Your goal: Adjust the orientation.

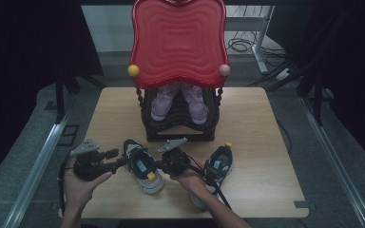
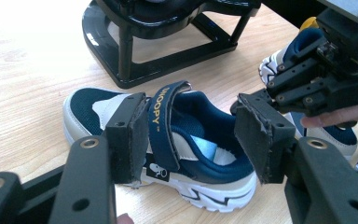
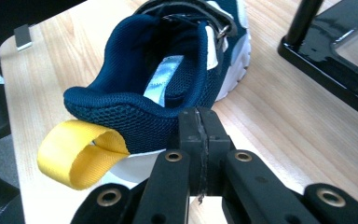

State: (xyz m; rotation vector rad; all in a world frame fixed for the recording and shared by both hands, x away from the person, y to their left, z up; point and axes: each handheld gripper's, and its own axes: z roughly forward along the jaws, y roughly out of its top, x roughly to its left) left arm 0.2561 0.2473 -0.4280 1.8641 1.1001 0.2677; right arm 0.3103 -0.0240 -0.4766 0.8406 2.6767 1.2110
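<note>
- Working two navy-and-white child's shoes on the wooden counter [image 1: 247, 118], in front of a black shoe rack [image 1: 180, 128] with a red wavy top [image 1: 178, 40].
- A pink pair [image 1: 179, 102] already sits on the rack's lower shelf; both navy shoes are on the counter, so, as a judgement, shelving them is still to do.
- Near shoe [image 1: 142, 166] lies between the two hands, toe toward the rack, yellow heel loop [image 1: 150, 176] toward the person. Second shoe [image 1: 217, 165] sits apart, to the right of the right hand.
- Left gripper [image 2: 193, 140]: jaws spread wide, one pad either side of the near shoe [image 2: 168, 149] at mid-length. The left pad [image 2: 128, 137] sits against the upright navy strap [image 2: 161, 126] lettered in yellow; the right pad [image 2: 258, 135] is by the heel collar. Cannot tell whether either pad presses; it reads as straddling, not gripping.
- Right gripper [image 3: 199, 140]: jaws pressed together, nothing between them. Tips sit just behind the heel collar of the near shoe [image 3: 168, 79], beside the yellow loop [image 3: 77, 151]; contact with the heel cannot be told.
- In the left gripper view the right gripper [image 2: 307, 79] comes in at the heel end.
- Judgement: early stage. Strap stands loose, shoe not lifted, closed tips seem placed to steady or nudge the heel.
</note>
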